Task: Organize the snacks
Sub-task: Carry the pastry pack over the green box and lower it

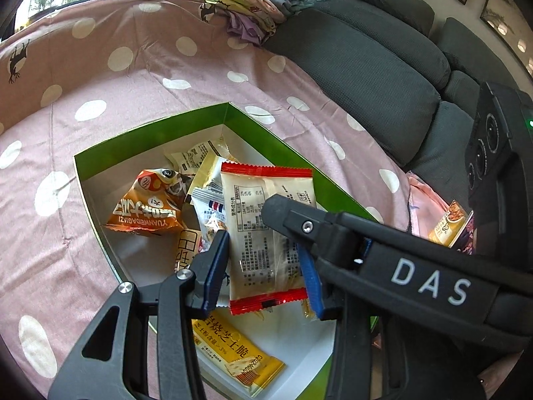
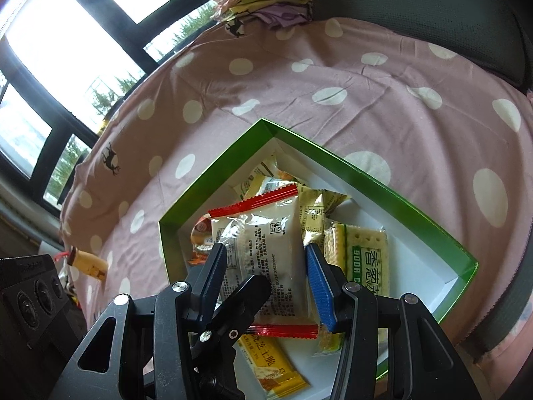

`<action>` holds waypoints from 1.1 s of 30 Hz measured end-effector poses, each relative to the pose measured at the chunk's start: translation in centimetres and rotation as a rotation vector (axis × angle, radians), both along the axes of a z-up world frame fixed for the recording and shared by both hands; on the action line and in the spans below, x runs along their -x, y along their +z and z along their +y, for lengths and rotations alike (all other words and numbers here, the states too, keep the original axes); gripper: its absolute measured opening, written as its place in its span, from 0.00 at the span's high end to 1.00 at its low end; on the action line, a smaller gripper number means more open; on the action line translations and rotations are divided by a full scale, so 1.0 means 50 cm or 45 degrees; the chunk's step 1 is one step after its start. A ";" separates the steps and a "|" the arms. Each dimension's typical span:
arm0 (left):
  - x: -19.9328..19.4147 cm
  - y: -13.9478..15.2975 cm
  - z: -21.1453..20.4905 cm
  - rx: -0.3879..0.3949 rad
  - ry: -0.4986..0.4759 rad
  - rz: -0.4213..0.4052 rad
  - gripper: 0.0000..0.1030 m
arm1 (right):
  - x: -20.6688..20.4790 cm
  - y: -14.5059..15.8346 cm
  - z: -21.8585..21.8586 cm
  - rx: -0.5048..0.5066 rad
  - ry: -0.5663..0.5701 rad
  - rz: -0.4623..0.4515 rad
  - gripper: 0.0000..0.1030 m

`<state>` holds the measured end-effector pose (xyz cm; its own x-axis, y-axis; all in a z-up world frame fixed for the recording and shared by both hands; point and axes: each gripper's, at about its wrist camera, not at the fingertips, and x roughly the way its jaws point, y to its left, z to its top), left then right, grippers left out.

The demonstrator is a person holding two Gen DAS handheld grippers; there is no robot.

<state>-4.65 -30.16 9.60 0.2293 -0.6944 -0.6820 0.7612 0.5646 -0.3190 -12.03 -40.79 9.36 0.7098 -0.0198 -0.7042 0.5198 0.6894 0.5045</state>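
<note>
Polka-dot bedspread (image 1: 133, 76) under green box (image 1: 150, 133), red-edged packet (image 1: 266, 226) between both fingers (image 1: 216, 260).

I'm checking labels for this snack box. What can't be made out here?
Left wrist view: yellow packet, print partly under the left gripper.
Right wrist view: orange packet, mostly behind the red-edged packet.
Both views: whether the right gripper or the left presses that packet.

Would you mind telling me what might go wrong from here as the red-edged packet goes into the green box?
1. Both the left gripper and right gripper bracket the same red-edged cream snack packet; opposing pulls might tear or crush it.
2. The shallow green cardboard box is already piled with wrappers, so the packet may slide over the rim.
3. The box sits on a soft pink polka-dot sheet and could shift.
</note>
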 end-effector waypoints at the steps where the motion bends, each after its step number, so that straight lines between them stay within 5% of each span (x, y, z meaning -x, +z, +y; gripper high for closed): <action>1: 0.002 0.000 -0.001 -0.005 -0.002 -0.005 0.61 | -0.001 -0.002 -0.002 -0.006 0.000 0.003 0.50; 33: -0.013 -0.022 -0.010 -0.052 0.015 0.031 0.59 | -0.023 -0.040 -0.015 -0.104 0.000 0.034 0.50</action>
